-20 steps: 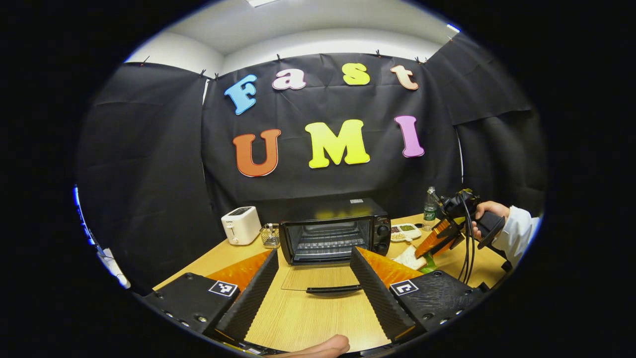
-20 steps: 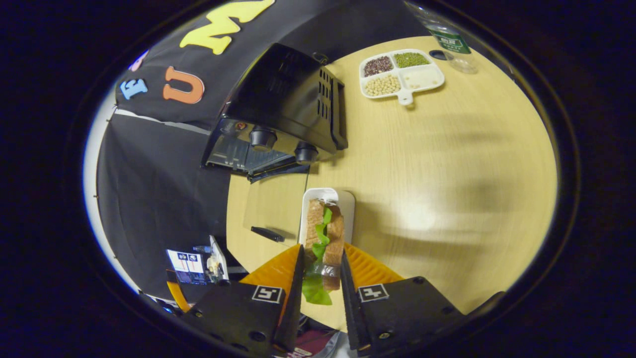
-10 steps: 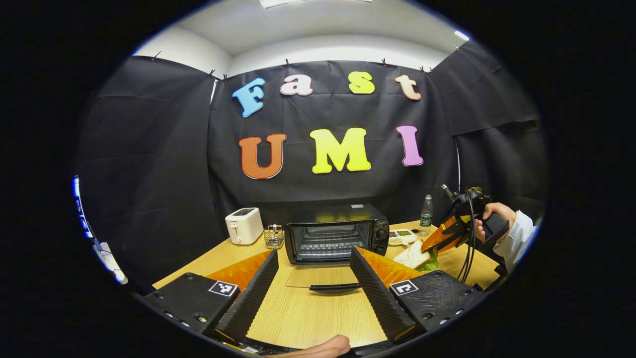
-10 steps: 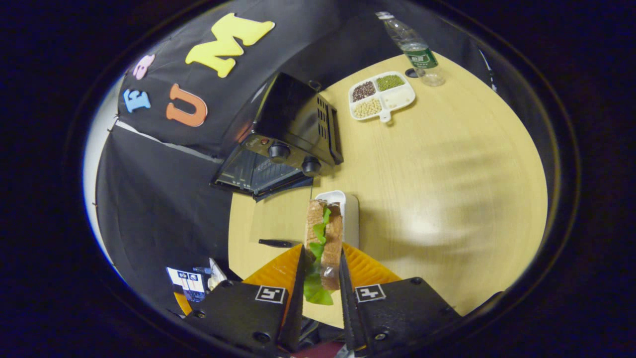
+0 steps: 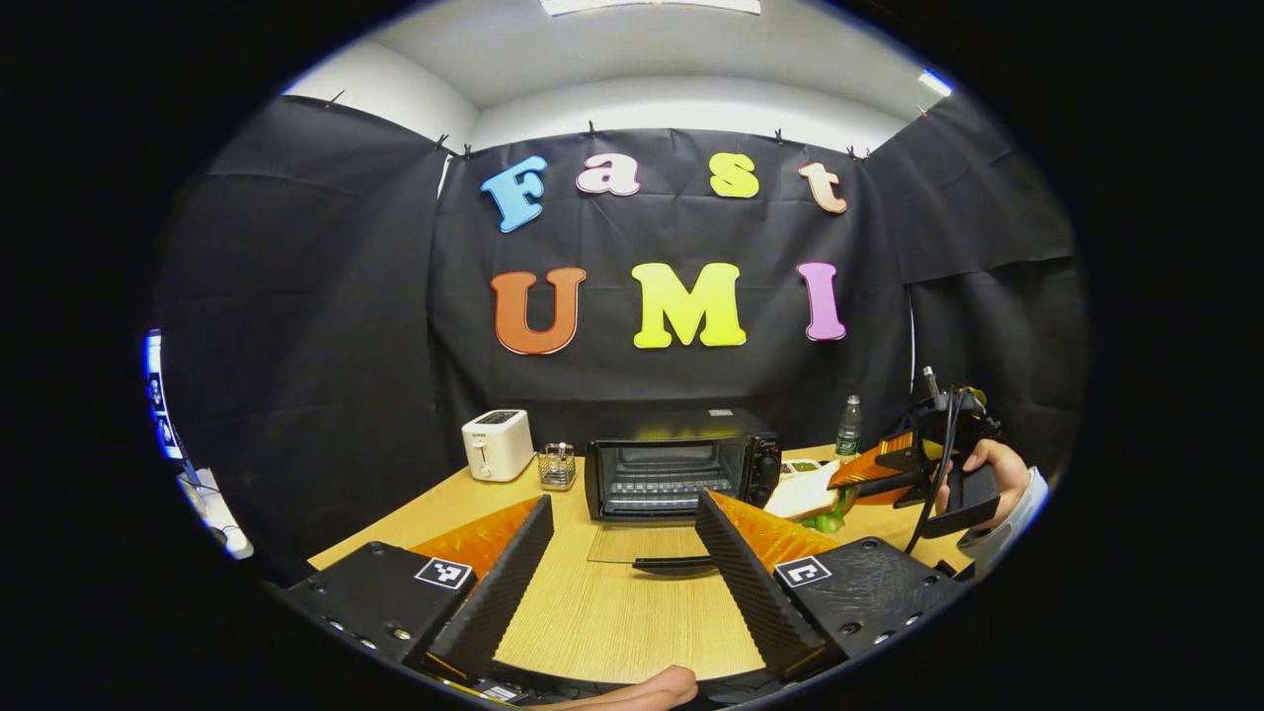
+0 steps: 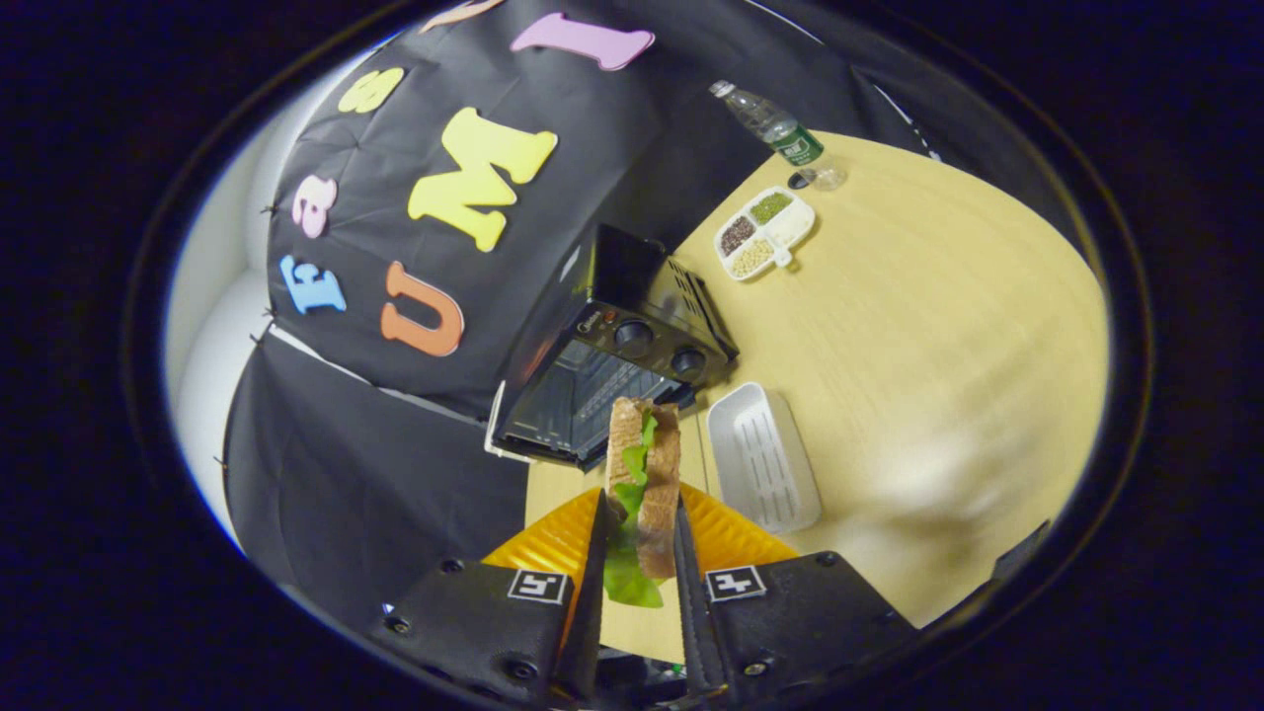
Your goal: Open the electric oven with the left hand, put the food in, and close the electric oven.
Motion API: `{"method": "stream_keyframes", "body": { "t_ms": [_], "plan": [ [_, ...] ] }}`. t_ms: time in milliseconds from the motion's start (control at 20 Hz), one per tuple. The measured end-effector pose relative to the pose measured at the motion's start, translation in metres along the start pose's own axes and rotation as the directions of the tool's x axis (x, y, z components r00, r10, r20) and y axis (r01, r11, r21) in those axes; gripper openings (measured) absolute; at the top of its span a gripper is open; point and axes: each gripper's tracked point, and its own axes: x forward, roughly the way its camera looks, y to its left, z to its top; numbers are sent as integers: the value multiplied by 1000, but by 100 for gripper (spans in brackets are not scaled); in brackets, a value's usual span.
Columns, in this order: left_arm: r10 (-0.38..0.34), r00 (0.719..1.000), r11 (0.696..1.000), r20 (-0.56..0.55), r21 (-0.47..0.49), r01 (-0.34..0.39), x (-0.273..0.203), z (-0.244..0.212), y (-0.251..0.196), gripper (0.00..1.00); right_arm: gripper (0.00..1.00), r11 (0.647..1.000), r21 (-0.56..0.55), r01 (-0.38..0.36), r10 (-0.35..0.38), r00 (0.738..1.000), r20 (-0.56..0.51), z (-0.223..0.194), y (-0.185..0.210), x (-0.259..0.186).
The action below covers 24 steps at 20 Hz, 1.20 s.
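Note:
The black electric oven stands at the back of the wooden table, its glass door folded down flat and the rack inside showing. My left gripper is open and empty, well in front of the door. Right of the oven, a hand holds my right gripper shut on a sandwich with lettuce. In the right gripper view the sandwich is pinched between the fingers of my right gripper, lifted above the table and pointing at the open oven.
An empty white tray lies beside the oven. A divided dish of beans and a water bottle sit farther back. A white toaster and a small wire holder stand left of the oven.
My right gripper has lifted the sandwich off the white tray and swung it toward the oven's opening. My left gripper has drawn back from the open door, staying open.

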Motion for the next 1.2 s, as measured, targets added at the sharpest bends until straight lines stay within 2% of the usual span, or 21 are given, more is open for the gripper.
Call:
{"method": "stream_keyframes", "body": {
  "t_ms": [200, 300, 400, 600, 800, 1050, 1200],
  "plan": [
    [18, 1000, 1000, 19, 11, -18, -9, 9, 19, 96, 34, 996, 62, -70, 64, 994, 89, -23, 23, 18],
    [15, 999, 1000, 29, 4, -15, -12, 10, 27, 95, 34, 994, 87, -67, 54, 988, 145, -31, 27, 30],
    [26, 999, 1000, 30, 11, -26, -13, 9, 38, 95, 34, 993, 95, -73, 51, 976, 212, -35, 37, 42],
    [48, 999, 999, 23, 17, -49, -11, 8, 57, 95, 34, 981, 123, -152, 113, 954, 278, -49, 67, 71],
    [32, 999, 999, 14, -3, -32, -5, 4, 60, 95, 34, 977, 154, -149, 93, 943, 320, -51, 67, 116],
    [6, 1000, 1000, 9, -8, -6, 12, -3, 64, 95, 36, 976, 161, -143, 73, 922, 379, -24, 59, 176],
    [19, 1000, 1000, -11, -8, -20, 24, -13, 73, 96, 34, 968, 215, -131, 39, 922, 386, -7, 48, 219]
  ]
}}
